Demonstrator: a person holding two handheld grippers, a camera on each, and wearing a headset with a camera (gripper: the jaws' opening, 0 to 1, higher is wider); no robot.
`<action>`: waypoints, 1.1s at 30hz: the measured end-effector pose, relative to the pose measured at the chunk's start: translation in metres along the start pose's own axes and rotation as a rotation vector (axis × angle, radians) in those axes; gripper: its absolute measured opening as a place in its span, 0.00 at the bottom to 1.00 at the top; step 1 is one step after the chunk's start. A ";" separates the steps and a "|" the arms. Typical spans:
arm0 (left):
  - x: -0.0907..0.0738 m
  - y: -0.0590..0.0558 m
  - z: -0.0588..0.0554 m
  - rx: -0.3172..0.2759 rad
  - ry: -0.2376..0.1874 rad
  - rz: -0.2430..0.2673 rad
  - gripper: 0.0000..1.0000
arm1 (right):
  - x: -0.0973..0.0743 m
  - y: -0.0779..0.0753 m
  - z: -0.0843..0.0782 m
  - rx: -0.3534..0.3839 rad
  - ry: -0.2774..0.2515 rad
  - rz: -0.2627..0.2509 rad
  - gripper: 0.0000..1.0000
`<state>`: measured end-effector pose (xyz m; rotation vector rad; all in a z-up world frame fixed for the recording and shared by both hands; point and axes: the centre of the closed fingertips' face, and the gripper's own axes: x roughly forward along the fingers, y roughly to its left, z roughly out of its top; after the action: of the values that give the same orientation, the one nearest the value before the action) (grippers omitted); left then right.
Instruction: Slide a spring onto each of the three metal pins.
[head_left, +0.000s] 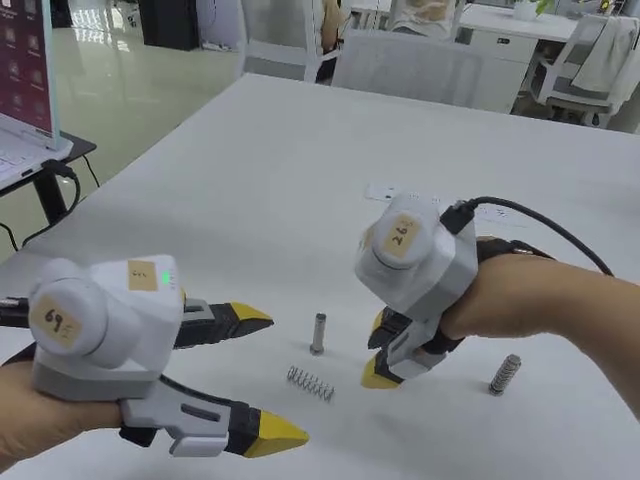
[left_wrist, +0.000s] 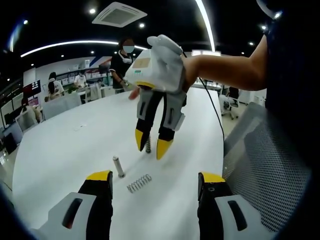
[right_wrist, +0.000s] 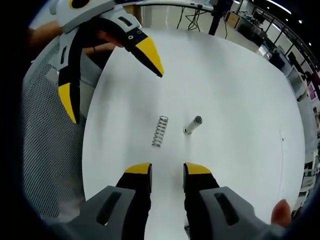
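the left gripper (head_left: 265, 375) hovers at 8 o'clock from the pin (head_left: 318, 333), jaws spread wide with nothing between them. the right gripper (head_left: 380, 350) hangs tips-down at 3 o'clock from the pin, just beside it. its jaws are parted by a narrow gap and also empty, as the right gripper view confirms (right_wrist: 167, 170).

the pin stands upright and bare on the white table (head_left: 300, 170). a loose spring (head_left: 310, 383) lies on its side at 6 o'clock from the pin, near it but not touching. a second spring (head_left: 505, 373) sits well out at 3 o'clock past the right gripper. it is too small to tell whether it is bare or already on a pin.

likely trouble from here:
- **pin knocked over:** it seems to stand free on a smooth top, and the right gripper's tips are close enough that a sideways drift could topple it or send it rolling.
- **spring squirts out:** pinched across its coils, it could bow and pop from the jaws, or roll off when a tip touches it first.
- **spring held wrong:** gripped at mid-length, its open end may droop and miss the pin's top, pushing the pin over instead of sliding down it.
- **grippers clash:** both are closing on one small patch, so one could bump the other.
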<state>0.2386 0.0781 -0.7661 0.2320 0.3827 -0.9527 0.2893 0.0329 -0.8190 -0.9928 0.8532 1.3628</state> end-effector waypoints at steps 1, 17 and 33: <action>0.000 0.000 0.000 0.000 0.001 0.000 0.65 | 0.001 0.001 0.001 0.002 -0.002 0.002 0.23; 0.001 -0.002 -0.003 0.000 0.010 -0.008 0.64 | 0.025 0.011 0.015 0.022 -0.013 0.013 0.17; 0.001 -0.002 -0.005 -0.003 0.015 -0.010 0.63 | 0.045 0.013 0.015 0.094 -0.006 0.006 0.12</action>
<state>0.2367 0.0780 -0.7709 0.2349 0.3998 -0.9608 0.2778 0.0630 -0.8562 -0.9134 0.9084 1.3185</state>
